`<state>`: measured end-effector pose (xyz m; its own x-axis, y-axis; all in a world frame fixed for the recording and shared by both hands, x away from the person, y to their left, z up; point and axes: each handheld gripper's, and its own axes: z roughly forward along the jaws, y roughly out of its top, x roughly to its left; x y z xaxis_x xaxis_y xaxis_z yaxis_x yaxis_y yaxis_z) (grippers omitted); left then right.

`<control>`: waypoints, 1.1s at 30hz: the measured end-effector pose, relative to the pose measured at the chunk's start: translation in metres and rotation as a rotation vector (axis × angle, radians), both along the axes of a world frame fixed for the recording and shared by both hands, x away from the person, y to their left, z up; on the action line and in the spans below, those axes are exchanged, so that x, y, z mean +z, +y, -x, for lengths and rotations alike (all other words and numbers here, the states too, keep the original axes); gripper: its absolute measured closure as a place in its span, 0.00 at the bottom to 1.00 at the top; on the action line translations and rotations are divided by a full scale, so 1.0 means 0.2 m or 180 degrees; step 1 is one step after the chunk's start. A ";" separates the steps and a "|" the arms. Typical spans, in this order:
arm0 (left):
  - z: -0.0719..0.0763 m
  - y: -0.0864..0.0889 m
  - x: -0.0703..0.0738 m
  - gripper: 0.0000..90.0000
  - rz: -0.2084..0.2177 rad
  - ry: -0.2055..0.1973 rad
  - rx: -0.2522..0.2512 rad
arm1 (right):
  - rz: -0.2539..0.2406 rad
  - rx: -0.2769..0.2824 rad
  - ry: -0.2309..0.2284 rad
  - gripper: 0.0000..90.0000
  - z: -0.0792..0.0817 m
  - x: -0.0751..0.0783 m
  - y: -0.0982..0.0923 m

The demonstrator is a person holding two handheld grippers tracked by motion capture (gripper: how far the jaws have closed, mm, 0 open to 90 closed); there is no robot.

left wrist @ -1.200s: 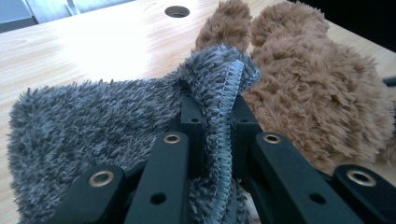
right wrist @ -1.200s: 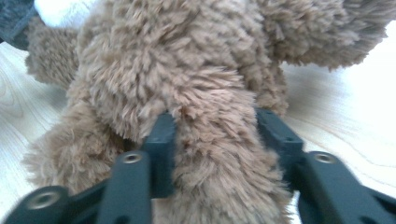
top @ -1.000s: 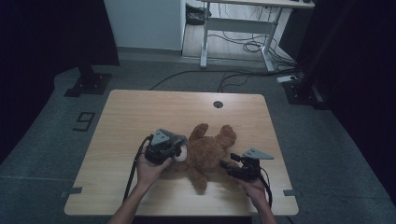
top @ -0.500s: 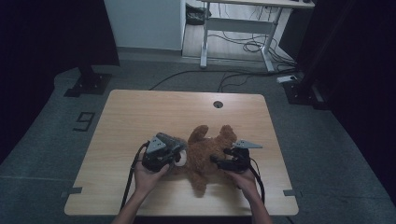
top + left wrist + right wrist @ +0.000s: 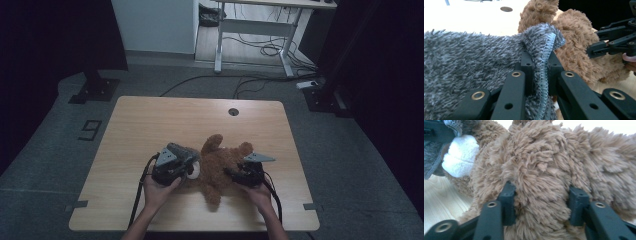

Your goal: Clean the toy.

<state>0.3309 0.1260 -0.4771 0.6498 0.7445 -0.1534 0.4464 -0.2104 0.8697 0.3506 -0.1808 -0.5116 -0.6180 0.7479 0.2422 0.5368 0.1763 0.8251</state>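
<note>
A brown teddy bear (image 5: 220,162) (image 5: 579,50) (image 5: 544,165) lies on the wooden table (image 5: 150,125) near its front edge. My left gripper (image 5: 192,167) (image 5: 540,62) is shut on the stitched hem of a grey fuzzy cloth (image 5: 474,65) (image 5: 431,162), right by the bear's white muzzle (image 5: 460,156). My right gripper (image 5: 231,174) (image 5: 542,205) is at the bear's right side. Its jaws have just been closing and now press into a thick fold of the brown fur. The left gripper view shows the right gripper (image 5: 614,42) beyond the bear.
A round cable hole (image 5: 233,111) sits near the table's far edge. Beyond the table stand a white desk frame (image 5: 250,30) with loose cables and a black stand base (image 5: 95,90). A "9" mark (image 5: 90,130) is on the floor at left.
My right gripper moved left from beside the bear onto its body and its jaws closed on the fur. The left hand stayed where it was.
</note>
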 end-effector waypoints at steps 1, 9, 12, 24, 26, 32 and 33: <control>-0.01 0.00 0.00 0.89 0.0009 -0.0001 0.0005 | 0.0009 -0.0012 -0.0050 0.63 0.00 0.00 0.00; -0.11 -0.03 0.03 0.88 -0.0098 -0.0047 0.0081 | -0.0020 -0.0253 -0.0277 0.72 -0.06 -0.01 0.02; -0.14 -0.04 0.04 0.88 -0.0107 -0.0026 0.0106 | 0.0015 -0.0352 -0.0394 0.72 -0.09 -0.02 0.03; -0.12 -0.14 0.23 0.89 -0.0184 -0.0027 -0.0028 | 0.0091 -0.0210 -0.0541 0.72 0.00 -0.04 0.00; -0.13 -0.21 0.26 0.89 -0.0214 -0.0048 -0.0103 | 0.0101 -0.0193 -0.0539 0.71 0.01 -0.04 0.00; -0.15 -0.48 0.30 0.89 -0.0378 -0.0056 -0.0369 | 0.0089 -0.0161 -0.0532 0.71 0.03 -0.05 -0.01; -0.15 -0.54 0.29 0.89 -0.0444 -0.0042 -0.0415 | 0.0104 -0.0156 -0.0543 0.71 0.03 -0.05 -0.01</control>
